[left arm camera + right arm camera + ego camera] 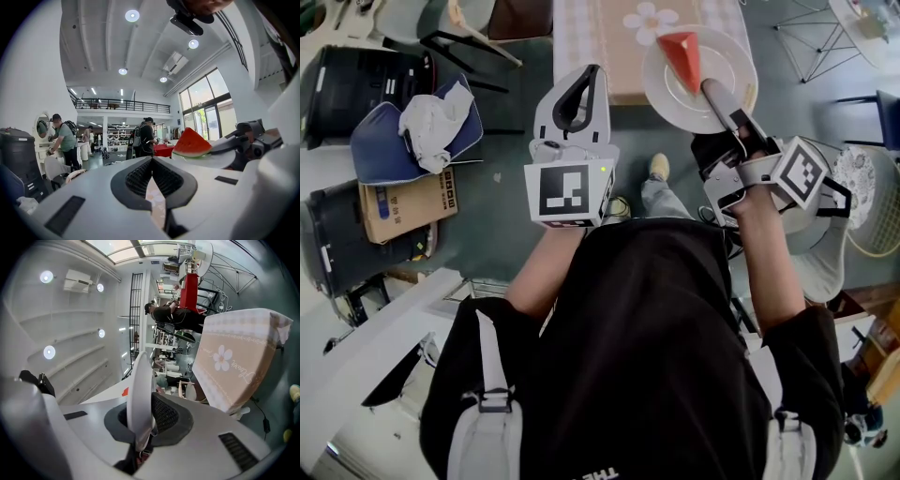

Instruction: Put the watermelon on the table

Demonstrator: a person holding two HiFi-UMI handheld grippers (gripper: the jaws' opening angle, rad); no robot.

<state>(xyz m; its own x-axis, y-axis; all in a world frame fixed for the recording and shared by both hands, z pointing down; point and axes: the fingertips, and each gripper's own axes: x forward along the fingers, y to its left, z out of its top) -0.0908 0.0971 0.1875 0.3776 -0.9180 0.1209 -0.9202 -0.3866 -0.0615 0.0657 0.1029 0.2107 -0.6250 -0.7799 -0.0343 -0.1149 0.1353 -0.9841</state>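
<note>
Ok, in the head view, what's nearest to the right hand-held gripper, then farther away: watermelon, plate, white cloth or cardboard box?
1. The plate, pinched by the right hand-held gripper.
2. The watermelon, on the plate just past the jaws.
3. The white cloth, far to the left.
4. The cardboard box, farther left and lower.

bright ceiling lamps, warped fisheye edges

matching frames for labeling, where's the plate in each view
Head view: plate at top, right of centre.
Left gripper view: plate right of centre, beyond the jaws.
Right gripper view: plate at centre, edge-on between the jaws.
Shared landmark: watermelon on it, only a red sliver in the right gripper view.
</note>
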